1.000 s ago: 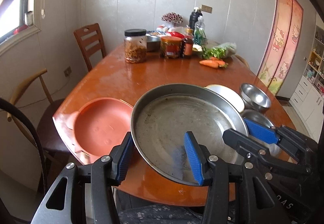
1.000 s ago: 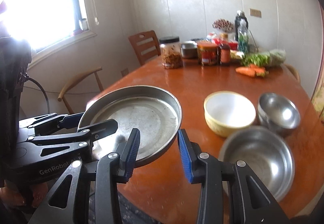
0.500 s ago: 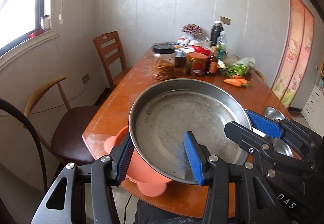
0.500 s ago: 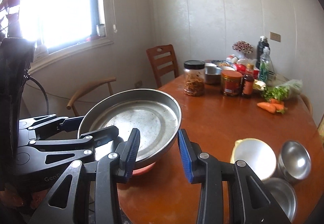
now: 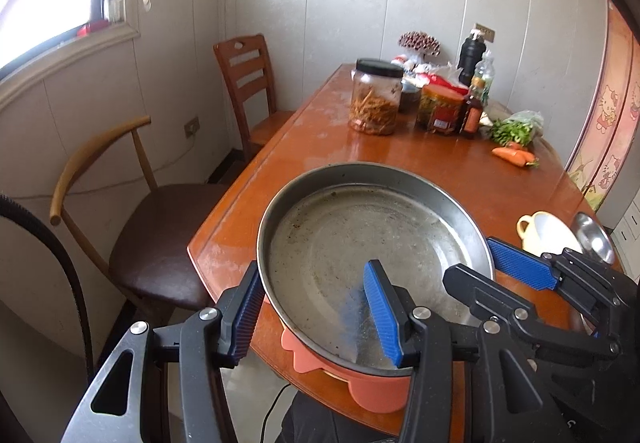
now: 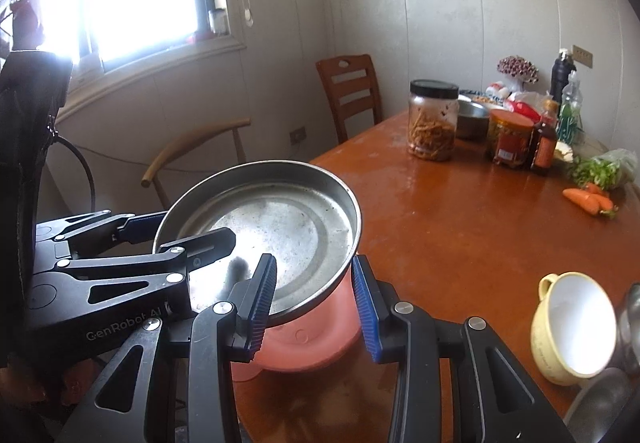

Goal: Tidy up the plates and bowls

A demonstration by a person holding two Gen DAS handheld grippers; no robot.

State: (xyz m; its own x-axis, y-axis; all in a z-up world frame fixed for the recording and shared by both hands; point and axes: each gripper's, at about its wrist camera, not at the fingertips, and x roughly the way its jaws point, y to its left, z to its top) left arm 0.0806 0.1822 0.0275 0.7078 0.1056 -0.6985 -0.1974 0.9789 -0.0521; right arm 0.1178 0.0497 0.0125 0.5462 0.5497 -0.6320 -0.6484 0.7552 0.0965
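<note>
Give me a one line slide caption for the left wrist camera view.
Both grippers, left and right, clamp the metal pan by its rim above the pink plate at the table corner.

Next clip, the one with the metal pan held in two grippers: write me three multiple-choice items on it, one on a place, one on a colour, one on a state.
1. Where is the metal pan?
A. above the plate at the table's near corner
B. beside the jar
C. on the chair

2. What colour is the plate under the pan?
A. white
B. salmon pink
C. green

3. How is the pan held?
A. left gripper alone
B. both grippers clamp its rim
C. neither touches it

Key: 1 A, the pink plate shows just below the pan at the table corner. 2 B, its rim is salmon pink in both views. 3 B, the left gripper and the right gripper each have one finger inside and one outside the rim.
</note>
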